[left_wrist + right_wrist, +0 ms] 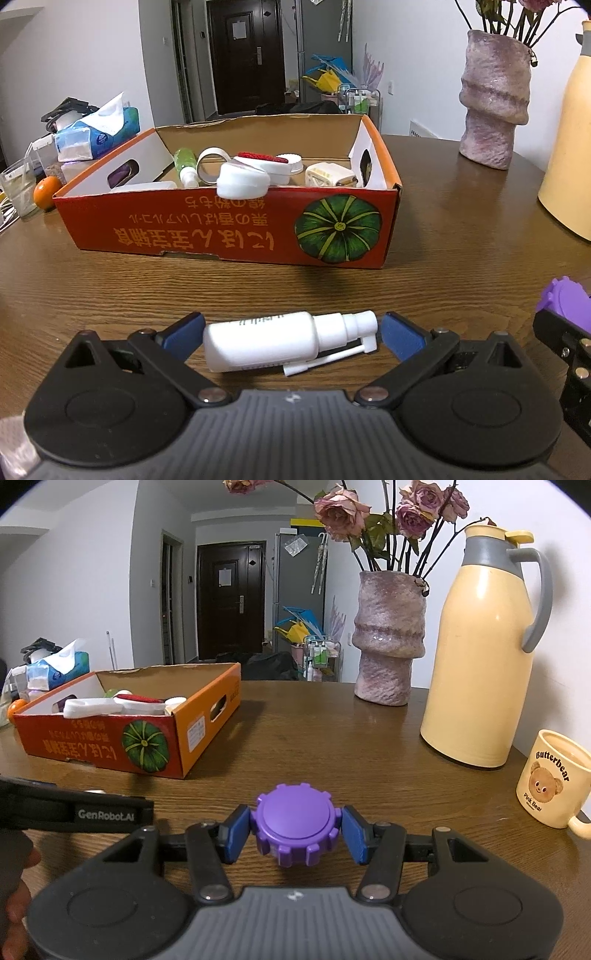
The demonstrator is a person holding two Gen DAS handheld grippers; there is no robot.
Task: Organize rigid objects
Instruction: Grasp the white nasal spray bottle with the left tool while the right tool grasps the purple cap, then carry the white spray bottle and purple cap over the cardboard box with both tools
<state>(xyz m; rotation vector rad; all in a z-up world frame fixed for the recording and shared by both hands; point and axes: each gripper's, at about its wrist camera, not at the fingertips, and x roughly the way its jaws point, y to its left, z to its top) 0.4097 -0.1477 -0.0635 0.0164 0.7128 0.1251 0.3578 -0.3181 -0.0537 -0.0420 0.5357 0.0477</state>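
A white spray bottle [266, 341] lies crosswise on the wooden table [258, 284], its nozzle to the right. My left gripper [291, 325] spans it lengthwise, and its blue pads [186, 328] touch the base and the nozzle tip. A purple round knob with a notched rim [295, 821] sits between the blue pads of my right gripper [295, 829], which is shut on it just above the table. The purple knob [561, 299] also shows at the right edge of the left wrist view. An orange cardboard box [229, 232] behind holds several white items and a green bottle [184, 158].
A stone vase of dried roses [388, 638], a cream thermos jug [484, 657] and a bear mug [550, 779] stand at the right. Tissue packs [99, 133], a glass [18, 188] and an orange [46, 192] crowd the far left. A hand [14, 904] shows at lower left.
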